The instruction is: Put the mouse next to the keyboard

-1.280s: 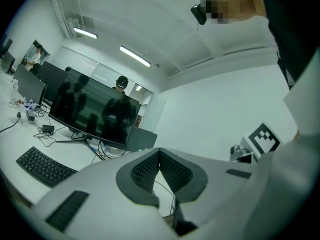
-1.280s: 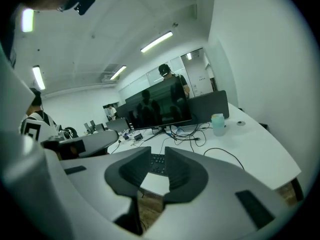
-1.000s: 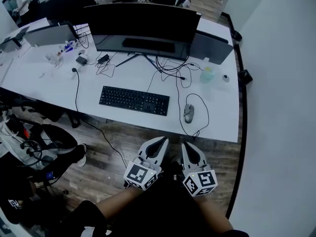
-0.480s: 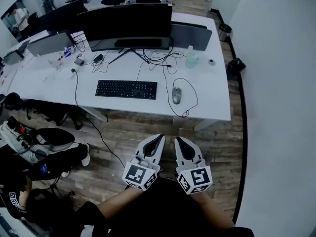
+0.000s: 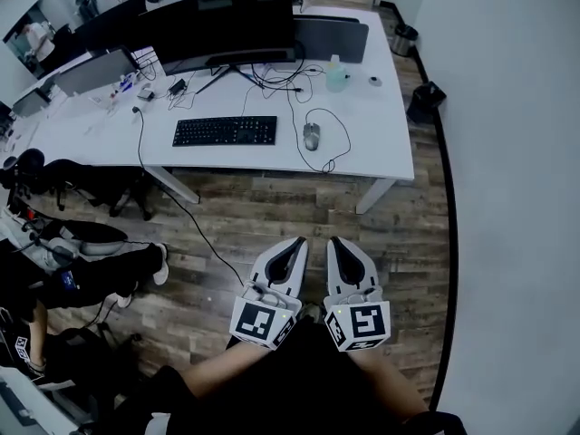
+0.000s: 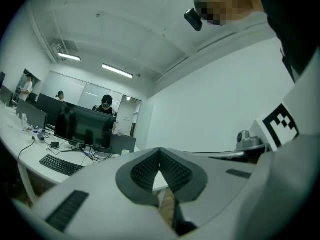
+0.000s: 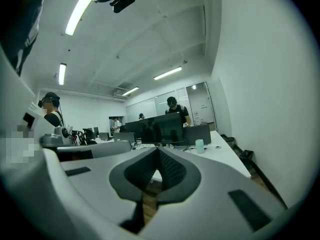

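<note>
Head view first: I've got the left gripper [image 5: 295,246] and the right gripper [image 5: 336,246] side by side over the wood floor [image 5: 227,225], well short of the white desk [image 5: 390,152]. I'd say they hang back empty because the mouse [image 5: 312,136], a small grey oval with a dark cable looping off to its right, already lies just right of the keyboard [image 5: 225,130]. Left gripper view shows jaws tip to tip with nothing between them. Right gripper view shows the same, aimed at the far monitor [image 7: 159,129], and I can't pick out the mouse there.
</note>
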Demonstrator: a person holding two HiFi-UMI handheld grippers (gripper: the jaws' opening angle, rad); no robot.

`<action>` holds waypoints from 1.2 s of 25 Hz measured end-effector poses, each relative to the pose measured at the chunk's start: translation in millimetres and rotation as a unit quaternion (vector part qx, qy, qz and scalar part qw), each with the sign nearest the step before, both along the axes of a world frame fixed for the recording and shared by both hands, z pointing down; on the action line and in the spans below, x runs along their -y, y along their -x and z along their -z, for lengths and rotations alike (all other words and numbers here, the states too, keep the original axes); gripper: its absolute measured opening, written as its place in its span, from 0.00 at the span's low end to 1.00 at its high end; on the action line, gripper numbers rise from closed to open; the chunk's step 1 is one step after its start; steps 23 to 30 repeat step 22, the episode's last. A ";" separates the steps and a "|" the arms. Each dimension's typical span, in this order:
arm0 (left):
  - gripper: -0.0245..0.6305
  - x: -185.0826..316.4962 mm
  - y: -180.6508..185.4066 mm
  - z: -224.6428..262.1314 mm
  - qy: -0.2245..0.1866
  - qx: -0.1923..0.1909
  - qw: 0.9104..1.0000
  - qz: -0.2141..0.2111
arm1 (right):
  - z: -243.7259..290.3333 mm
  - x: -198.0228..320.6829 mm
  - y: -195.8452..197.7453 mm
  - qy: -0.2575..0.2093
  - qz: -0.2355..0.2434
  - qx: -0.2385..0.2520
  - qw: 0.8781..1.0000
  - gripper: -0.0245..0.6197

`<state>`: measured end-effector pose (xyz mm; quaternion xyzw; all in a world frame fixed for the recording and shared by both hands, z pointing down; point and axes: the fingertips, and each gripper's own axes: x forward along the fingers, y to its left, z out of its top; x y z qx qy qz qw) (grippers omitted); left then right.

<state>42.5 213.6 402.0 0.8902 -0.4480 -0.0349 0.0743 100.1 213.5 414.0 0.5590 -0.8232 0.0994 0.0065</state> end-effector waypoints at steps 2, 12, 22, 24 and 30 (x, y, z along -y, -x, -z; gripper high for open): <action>0.04 -13.5 -4.3 -2.1 -0.002 0.006 1.000 0.000 | -2.0 -12.0 -4.1 -0.002 -0.003 0.002 1.000 0.07; 0.04 -32.3 -8.1 -0.3 -0.012 0.009 1.000 -0.005 | -3.9 -31.1 0.6 -0.005 -0.003 -0.006 1.000 0.07; 0.04 9.0 2.2 -6.0 0.001 0.010 1.000 -0.002 | -8.8 5.9 15.0 0.007 0.008 -0.012 1.000 0.07; 0.04 9.0 2.2 -6.0 0.001 0.010 1.000 -0.002 | -8.8 5.9 15.0 0.007 0.008 -0.012 1.000 0.07; 0.04 9.0 2.2 -6.0 0.001 0.010 1.000 -0.002 | -8.8 5.9 15.0 0.007 0.008 -0.012 1.000 0.07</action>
